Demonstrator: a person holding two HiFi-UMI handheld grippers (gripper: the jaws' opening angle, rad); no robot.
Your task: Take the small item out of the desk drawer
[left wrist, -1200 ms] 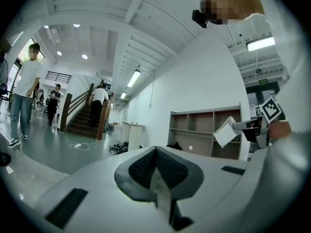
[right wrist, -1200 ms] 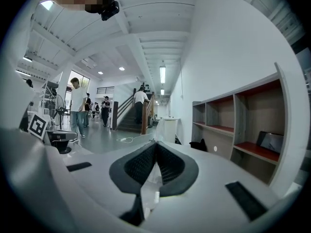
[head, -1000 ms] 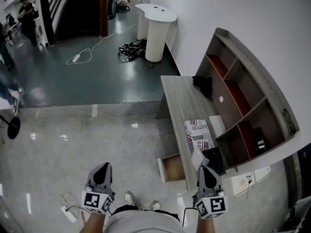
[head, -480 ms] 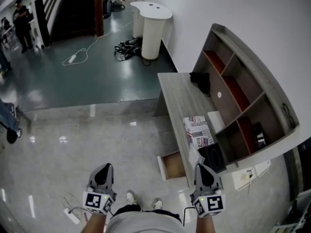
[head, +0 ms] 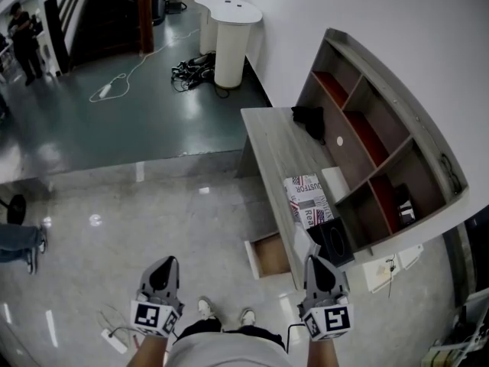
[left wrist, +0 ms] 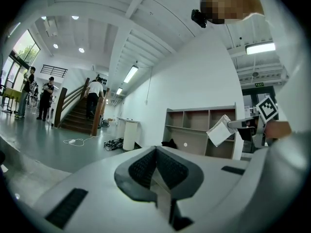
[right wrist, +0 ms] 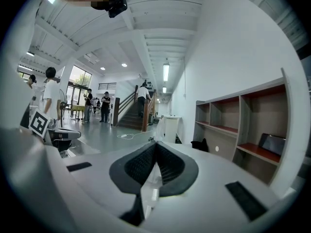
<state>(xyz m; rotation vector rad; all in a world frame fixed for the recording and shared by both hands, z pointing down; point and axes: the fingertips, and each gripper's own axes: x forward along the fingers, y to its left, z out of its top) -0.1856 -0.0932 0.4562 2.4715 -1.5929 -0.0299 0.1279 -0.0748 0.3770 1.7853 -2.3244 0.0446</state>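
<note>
While the left gripper (head: 163, 267) and right gripper (head: 321, 264) hang pressed shut and empty, the reach into the drawer has not yet begun.
Only the head view shows the drawer (head: 269, 257), ajar at the near end of the desk (head: 275, 147), with no small item discernible inside. Both gripper views look past it to the shelves (right wrist: 252, 130). The next move likely calls for lowering the right gripper and spreading its jaws.

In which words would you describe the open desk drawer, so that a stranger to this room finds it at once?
A long grey desk stands along the white wall, backed by a shelf unit. At its near end, below the printed paper, the drawer sticks out over the shiny floor. It is the only part pulled out of the desk, and it shows a light brown inside.
</note>
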